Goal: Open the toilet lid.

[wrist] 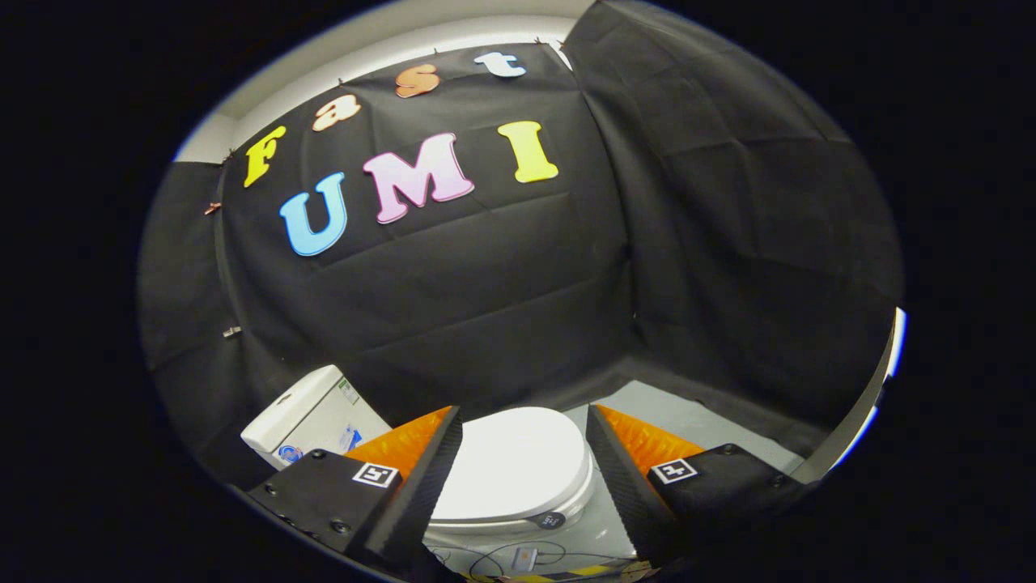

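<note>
Open claw (524,421) above closed toilet lid (518,465)

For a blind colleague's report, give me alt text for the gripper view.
A white toilet lid lies closed, seen between the open fingers of the hand-held gripper, which touch nothing. The white cistern stands beside it against the black cloth wall.

The pale grey floor (688,421) carried a white ceramic toilet (510,478) at six o'clock, thin cables (486,559) lying before it.

No legible text (labels blurred).
</note>
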Action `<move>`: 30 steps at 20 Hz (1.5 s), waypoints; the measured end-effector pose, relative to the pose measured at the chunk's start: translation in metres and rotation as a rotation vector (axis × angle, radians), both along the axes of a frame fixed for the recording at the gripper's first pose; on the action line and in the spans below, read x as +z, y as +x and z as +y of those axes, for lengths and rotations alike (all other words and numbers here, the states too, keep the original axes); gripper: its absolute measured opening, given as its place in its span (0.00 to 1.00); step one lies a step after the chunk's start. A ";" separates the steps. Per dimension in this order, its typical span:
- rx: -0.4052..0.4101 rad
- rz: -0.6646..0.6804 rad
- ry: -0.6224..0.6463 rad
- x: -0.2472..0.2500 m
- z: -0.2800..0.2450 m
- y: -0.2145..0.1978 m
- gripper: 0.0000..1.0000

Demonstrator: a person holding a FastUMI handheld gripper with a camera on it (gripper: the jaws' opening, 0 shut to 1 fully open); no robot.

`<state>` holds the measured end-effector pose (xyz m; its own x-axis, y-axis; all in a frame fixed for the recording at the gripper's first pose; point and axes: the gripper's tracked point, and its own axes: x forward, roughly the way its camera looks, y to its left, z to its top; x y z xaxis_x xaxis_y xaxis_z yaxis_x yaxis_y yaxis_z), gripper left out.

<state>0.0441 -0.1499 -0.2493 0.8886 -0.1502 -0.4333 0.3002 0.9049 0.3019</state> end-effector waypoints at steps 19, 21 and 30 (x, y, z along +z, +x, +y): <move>-0.085 0.305 0.484 -0.235 0.006 -0.011 0.97; -0.096 0.334 0.536 -0.253 0.014 -0.012 0.97; -0.175 0.360 0.811 -0.310 0.029 -0.021 0.89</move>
